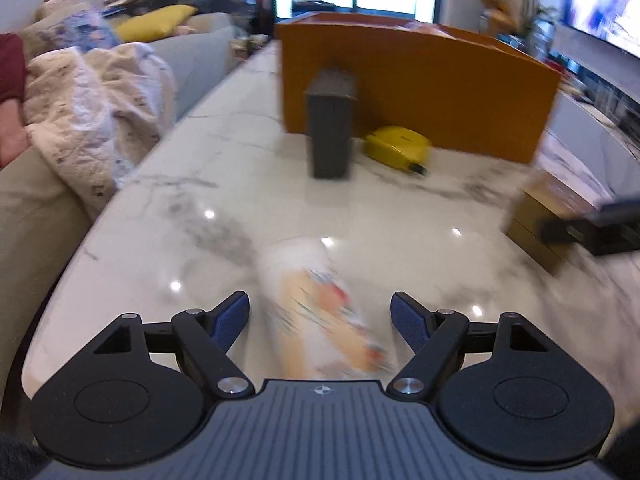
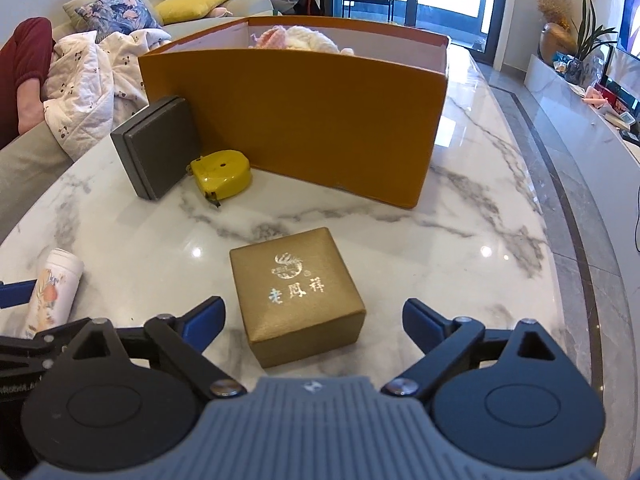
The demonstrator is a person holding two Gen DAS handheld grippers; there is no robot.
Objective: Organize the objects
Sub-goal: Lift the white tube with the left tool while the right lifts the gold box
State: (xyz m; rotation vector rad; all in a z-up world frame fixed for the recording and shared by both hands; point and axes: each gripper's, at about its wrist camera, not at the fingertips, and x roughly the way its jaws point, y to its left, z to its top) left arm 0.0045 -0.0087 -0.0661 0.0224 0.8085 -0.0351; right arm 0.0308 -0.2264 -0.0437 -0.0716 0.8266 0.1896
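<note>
A living room with a sofa [image 2: 24, 160] and a rumpled quilt [image 2: 88, 80] is seen behind a white marble table [image 2: 460, 240]. A large orange box [image 2: 304, 120], open on top, is set far back on the table, with woolly items seen inside. A dark grey case [image 2: 156, 148] is stood on edge against its front, and a yellow tape measure [image 2: 222, 170] lies just beside it. A gold gift box [image 2: 298, 296] rests between the spread jaws of the right gripper [image 2: 312, 316], untouched by the pads. A small white printed bottle [image 1: 320, 312], blurred, lies between the wide-open jaws of the left gripper [image 1: 320, 320]; contact cannot be seen.
</note>
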